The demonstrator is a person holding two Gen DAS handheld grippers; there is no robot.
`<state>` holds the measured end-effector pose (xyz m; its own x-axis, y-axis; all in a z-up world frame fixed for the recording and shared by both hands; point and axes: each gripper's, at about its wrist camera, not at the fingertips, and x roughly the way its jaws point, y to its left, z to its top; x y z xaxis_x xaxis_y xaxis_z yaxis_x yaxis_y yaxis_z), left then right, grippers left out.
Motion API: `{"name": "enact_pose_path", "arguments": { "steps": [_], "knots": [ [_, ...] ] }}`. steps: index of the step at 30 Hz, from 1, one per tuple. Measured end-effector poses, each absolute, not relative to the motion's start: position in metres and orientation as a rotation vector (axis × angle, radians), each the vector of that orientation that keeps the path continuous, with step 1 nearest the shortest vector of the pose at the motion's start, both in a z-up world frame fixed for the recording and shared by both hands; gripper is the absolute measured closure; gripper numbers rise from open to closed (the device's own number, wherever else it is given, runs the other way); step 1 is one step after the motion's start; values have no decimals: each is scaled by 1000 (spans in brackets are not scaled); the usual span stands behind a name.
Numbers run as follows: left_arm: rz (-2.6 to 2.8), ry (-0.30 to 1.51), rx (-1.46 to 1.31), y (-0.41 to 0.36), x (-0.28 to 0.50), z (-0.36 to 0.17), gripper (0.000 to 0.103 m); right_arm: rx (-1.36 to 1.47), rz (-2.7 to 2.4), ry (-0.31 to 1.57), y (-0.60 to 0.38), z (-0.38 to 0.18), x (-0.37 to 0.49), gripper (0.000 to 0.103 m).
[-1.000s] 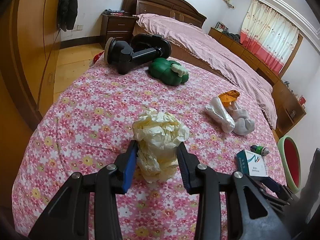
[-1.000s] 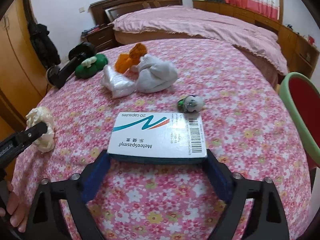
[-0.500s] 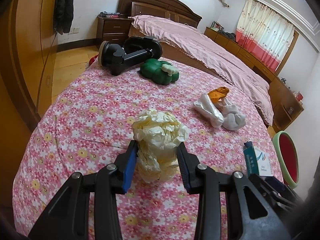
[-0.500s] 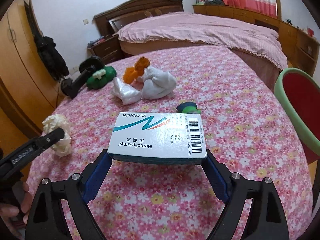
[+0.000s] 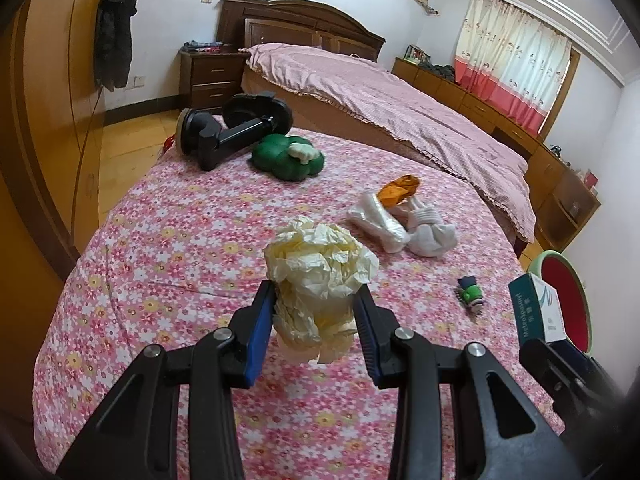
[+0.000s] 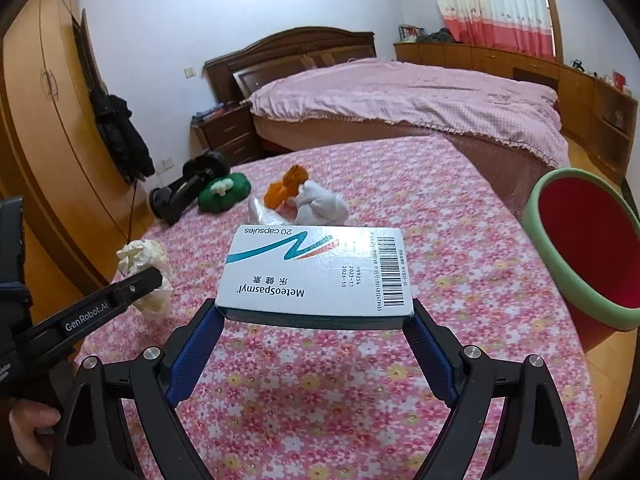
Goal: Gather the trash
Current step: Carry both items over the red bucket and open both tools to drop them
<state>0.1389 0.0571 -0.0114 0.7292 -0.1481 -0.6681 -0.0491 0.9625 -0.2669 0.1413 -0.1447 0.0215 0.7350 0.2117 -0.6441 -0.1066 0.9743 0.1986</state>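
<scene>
Two bits of trash are held right now. The crumpled paper (image 5: 320, 276) is pinched between the blue pads of the left hand-held gripper (image 5: 314, 312), jaws closed most of the way onto its lower half, with the wad lifted off the tabletop (image 5: 180, 240). It looks very light and squashy, so it can be gripped anywhere, though loose folds could slip out if the squeeze is eased.

The box (image 6: 316, 272) is clamped across its short ends by the right hand-held gripper (image 6: 316, 320), jaws spread wide to fit its length, and it is carried flat above the cloth. Thin cardboard like that is probably light and stiff along its length but easily dented, and the glossy print might be a bit slippery, so the end-to-end hold seems the sensible one.

The bin (image 6: 584, 248) sits off to the right of that hand-held gripper, mouth tilted toward it. More bits are lying farther ahead: a white bag (image 5: 376, 222) and an orange wrapper (image 5: 400, 188).
</scene>
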Motion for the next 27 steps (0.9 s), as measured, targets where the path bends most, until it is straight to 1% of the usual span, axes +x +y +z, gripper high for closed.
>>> {"name": "enact_pose_path", "arguments": {
  "steps": [12, 27],
  "knots": [
    [-107, 732, -209, 21, 138, 7, 64, 202, 116, 668, -186, 35, 128, 13],
    [-224, 696, -90, -54, 151, 29, 64, 271, -8, 611, -254, 46, 117, 13]
  ]
}}
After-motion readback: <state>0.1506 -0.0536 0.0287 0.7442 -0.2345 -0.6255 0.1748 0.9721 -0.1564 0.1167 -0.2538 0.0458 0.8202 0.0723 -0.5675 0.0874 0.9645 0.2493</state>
